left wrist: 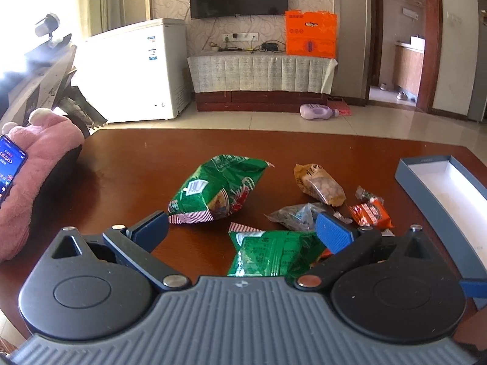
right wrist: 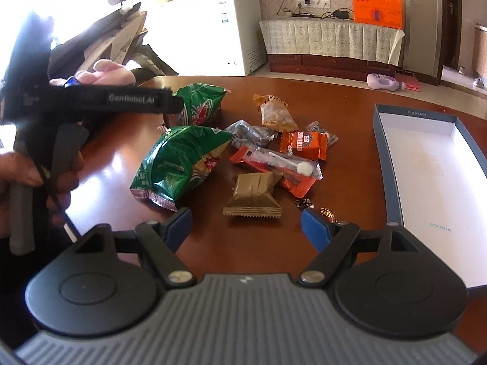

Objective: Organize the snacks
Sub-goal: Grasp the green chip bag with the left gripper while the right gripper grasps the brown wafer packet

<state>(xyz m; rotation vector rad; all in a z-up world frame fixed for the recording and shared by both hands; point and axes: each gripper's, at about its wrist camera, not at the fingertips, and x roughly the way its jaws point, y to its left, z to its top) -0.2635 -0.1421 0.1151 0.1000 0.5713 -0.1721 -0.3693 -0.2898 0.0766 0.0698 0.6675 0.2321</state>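
Several snack packets lie in a heap on the brown table (left wrist: 127,164). My left gripper (left wrist: 243,228) is open above the near green chip bag (left wrist: 271,252); a second green bag (left wrist: 219,188) lies beyond it. A tan nut packet (left wrist: 319,185) and an orange packet (left wrist: 371,213) lie to the right. My right gripper (right wrist: 246,228) is open, just short of an olive-brown packet (right wrist: 254,194). Past it lie a red and clear packet (right wrist: 280,164), an orange packet (right wrist: 304,144) and a green bag (right wrist: 182,164). An open blue box (right wrist: 389,164) with a white inside lies at the right.
The left gripper's black body (right wrist: 91,103), held by a hand (right wrist: 36,170), stands over the table's left side. A pink plush (left wrist: 39,164) and a phone (left wrist: 9,167) lie at the left edge. Beyond the table are a white freezer (left wrist: 146,70) and a TV stand (left wrist: 261,73).
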